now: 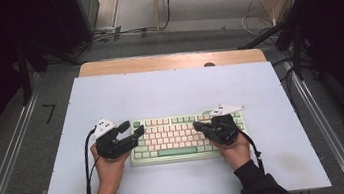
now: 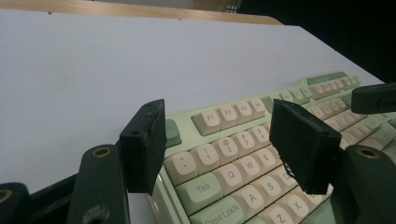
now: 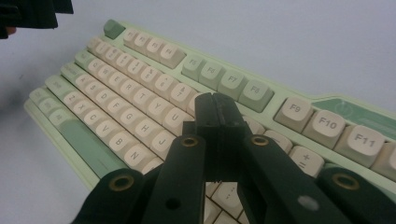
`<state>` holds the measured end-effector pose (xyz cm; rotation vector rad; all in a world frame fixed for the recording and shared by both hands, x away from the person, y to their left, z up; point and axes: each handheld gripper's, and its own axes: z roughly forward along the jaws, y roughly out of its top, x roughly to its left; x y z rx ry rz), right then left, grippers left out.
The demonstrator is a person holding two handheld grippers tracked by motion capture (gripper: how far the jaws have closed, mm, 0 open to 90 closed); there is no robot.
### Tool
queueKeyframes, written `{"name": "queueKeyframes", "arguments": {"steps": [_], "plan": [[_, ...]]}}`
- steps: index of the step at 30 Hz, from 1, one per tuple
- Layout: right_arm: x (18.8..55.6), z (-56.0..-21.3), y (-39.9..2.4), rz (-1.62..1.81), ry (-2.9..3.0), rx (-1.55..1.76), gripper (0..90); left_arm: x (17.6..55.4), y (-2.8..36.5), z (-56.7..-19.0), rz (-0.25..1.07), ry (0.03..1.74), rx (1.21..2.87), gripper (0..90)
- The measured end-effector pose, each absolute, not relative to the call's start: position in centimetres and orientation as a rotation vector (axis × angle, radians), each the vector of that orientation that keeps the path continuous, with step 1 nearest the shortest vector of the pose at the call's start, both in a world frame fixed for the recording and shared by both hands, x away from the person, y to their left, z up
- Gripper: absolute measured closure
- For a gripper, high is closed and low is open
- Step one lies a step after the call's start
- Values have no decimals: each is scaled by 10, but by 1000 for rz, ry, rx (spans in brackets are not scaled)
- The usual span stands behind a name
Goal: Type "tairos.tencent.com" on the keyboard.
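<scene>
On the white surface (image 1: 169, 94), near its front edge, a pale green keyboard with cream and pink keycaps (image 1: 175, 134) is lying flat. Over its left end the left gripper (image 1: 131, 130) is hovering with jaws standing wide, nothing between them. Over the right half, the right gripper (image 1: 199, 126) is pointing down at the keys with jaws pressed together, empty.

A white-topped table (image 1: 169, 90) carries a green keyboard (image 1: 177, 152).
</scene>
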<state>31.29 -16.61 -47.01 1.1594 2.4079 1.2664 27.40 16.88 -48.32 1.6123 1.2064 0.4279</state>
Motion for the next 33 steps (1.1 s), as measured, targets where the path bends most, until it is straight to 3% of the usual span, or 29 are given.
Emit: {"name": "queueKeyframes", "arguments": {"steps": [20,24,30,33], "plan": [[319,-484,-152,1124,2454,1168,872,274,168,-483,422,1199,1616,372],[315,-472,-160,1223,2393,1169,789,274,168,-484,423,1199,1620,372],[315,-461,-175,1324,2293,1230,467,273,168,-483,425,1195,1620,372],[315,-459,-180,1334,2259,1245,402,274,167,-484,423,1198,1623,372]]}}
